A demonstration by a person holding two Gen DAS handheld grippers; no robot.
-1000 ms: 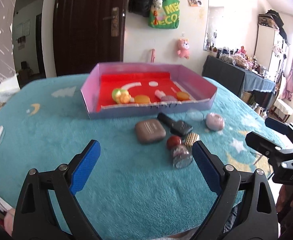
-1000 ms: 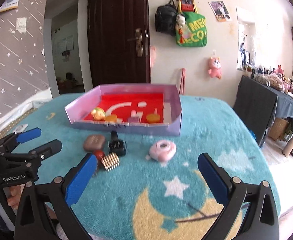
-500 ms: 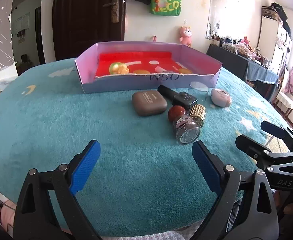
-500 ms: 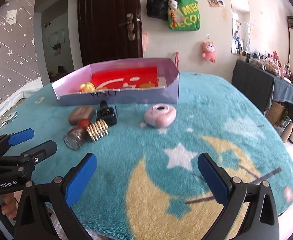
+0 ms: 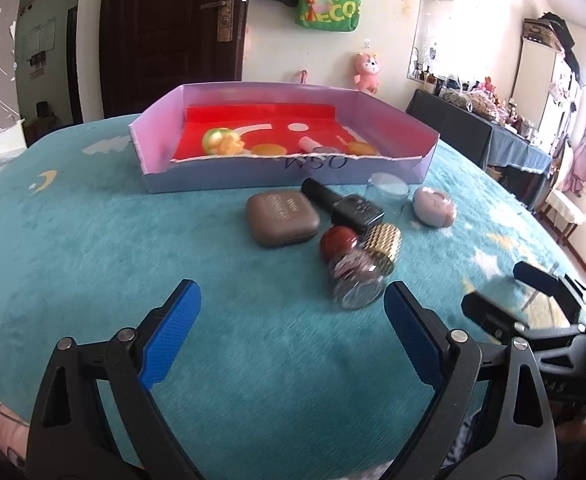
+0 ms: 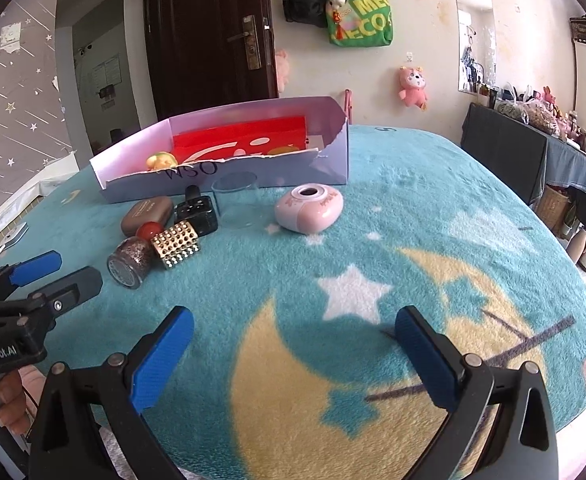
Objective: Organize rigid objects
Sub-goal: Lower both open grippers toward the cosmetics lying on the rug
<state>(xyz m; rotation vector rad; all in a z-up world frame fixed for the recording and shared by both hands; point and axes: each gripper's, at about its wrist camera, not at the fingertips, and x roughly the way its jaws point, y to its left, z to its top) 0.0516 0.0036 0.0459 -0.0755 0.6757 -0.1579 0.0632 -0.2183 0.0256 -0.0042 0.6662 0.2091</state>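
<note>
A lilac box (image 5: pixel 285 174) with a red floor holds several small items and stands at the far middle of the table; it also shows in the right wrist view (image 6: pixel 229 178). In front of it lie a brown case (image 5: pixel 281 218), a black bottle (image 5: pixel 345 204), a red ball (image 5: pixel 339 240), a glitter bottle with a gold studded cap (image 5: pixel 363 276), a clear glass (image 5: pixel 387 196) and a pink oval device (image 6: pixel 308 208). My left gripper (image 5: pixel 293 336) is open and empty, just short of the glitter bottle. My right gripper (image 6: pixel 293 354) is open and empty over the moon pattern.
The table carries a teal blanket (image 6: pixel 413 240) with moon and stars. A dark door (image 5: pixel 173 36) and a wall with hung bags stand behind. A dark side table (image 6: pixel 533 160) with clutter is at the right. The right gripper shows at the left wrist view's right edge (image 5: pixel 533 300).
Both grippers have dropped lower and moved closer to the loose objects. The objects and the box have not moved. Both grippers stay open.
</note>
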